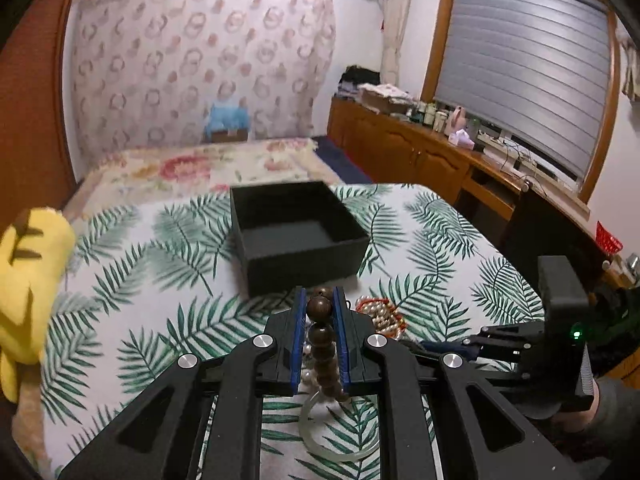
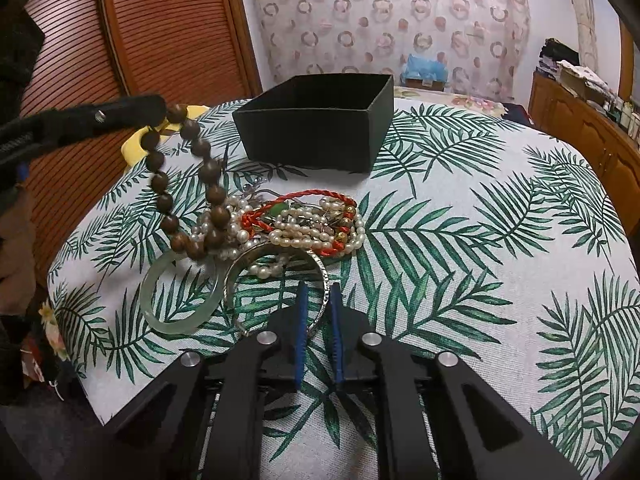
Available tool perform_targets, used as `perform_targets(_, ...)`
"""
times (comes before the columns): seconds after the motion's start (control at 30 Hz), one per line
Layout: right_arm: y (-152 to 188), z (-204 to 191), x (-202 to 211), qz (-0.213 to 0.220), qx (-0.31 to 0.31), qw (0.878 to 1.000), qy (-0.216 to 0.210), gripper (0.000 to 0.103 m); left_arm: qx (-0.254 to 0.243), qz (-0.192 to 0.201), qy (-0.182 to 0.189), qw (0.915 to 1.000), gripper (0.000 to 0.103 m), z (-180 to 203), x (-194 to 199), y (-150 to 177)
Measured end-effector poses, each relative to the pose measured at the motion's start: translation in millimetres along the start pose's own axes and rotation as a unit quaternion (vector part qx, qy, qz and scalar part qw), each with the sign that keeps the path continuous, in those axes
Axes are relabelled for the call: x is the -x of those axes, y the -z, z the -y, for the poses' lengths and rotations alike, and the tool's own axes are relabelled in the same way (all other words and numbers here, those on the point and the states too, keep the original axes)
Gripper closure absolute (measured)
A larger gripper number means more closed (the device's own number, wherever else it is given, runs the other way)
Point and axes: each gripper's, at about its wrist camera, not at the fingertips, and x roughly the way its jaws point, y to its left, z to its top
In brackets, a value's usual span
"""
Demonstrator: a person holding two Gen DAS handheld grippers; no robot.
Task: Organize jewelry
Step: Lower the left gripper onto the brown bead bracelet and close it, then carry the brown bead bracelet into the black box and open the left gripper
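Left wrist view shows the left gripper (image 1: 320, 300) closed on a string of brown wooden beads (image 1: 323, 344), with the top bead pinched between its blue pads and the rest hanging down between the fingers. Below the beads lies a pale green bangle (image 1: 340, 436) on the leaf-print tablecloth (image 1: 160, 280). Just ahead sits an open black box (image 1: 296, 236), and I can see nothing inside it. A pile of pearls and red cord (image 1: 380, 316) lies to the right of the fingers, and a yellow soft toy (image 1: 28, 280) sits at the table's left edge. The right gripper (image 1: 452, 346) reaches in from the right.

From the right wrist, the bead string (image 2: 188, 184) hangs in a loop from the left gripper (image 2: 154, 110), its lowest beads touching the bangle (image 2: 180, 296) and the heap of pearl strands and red cord (image 2: 304, 224). The right gripper (image 2: 318, 292) is nearly closed, its fingers set on either side of the rim of a silver bangle (image 2: 280, 280) that lies on the cloth beside the green one. Whether the pads actually press the metal, I cannot tell. The black box (image 2: 316, 136) stands beyond the heap, apart from it.
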Motion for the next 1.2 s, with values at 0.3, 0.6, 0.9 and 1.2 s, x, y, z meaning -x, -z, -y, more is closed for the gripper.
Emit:
perform_targets(0.3,-6.4,-0.3,18.3,0.016,0.024,1.0,0.005,0.098,-0.014,0.028,-0.007,0.9995,0.091,5.8,17.3,-11.8)
perform_targets(0.6,-47.0,10.6,31.7,0.053,0.048,0.997,0.016,0.098,-0.024,0.047,-0.009,0.9986,0.091,3.4,19.9,-28.7)
perform_targets(0.9,-104.5,17.6,5.4,0.084,0.073,0.994,0.019,0.098,-0.035,0.053,-0.023,0.9977,0.091,-5.3,5.2,-49.1)
perform_targets(1.2,-151.1,26.5,-35.7,0.086,0.077,0.993,0.031,0.098,-0.033,0.055,-0.036,0.9973,0.091,-21.0,-8.0,-71.5)
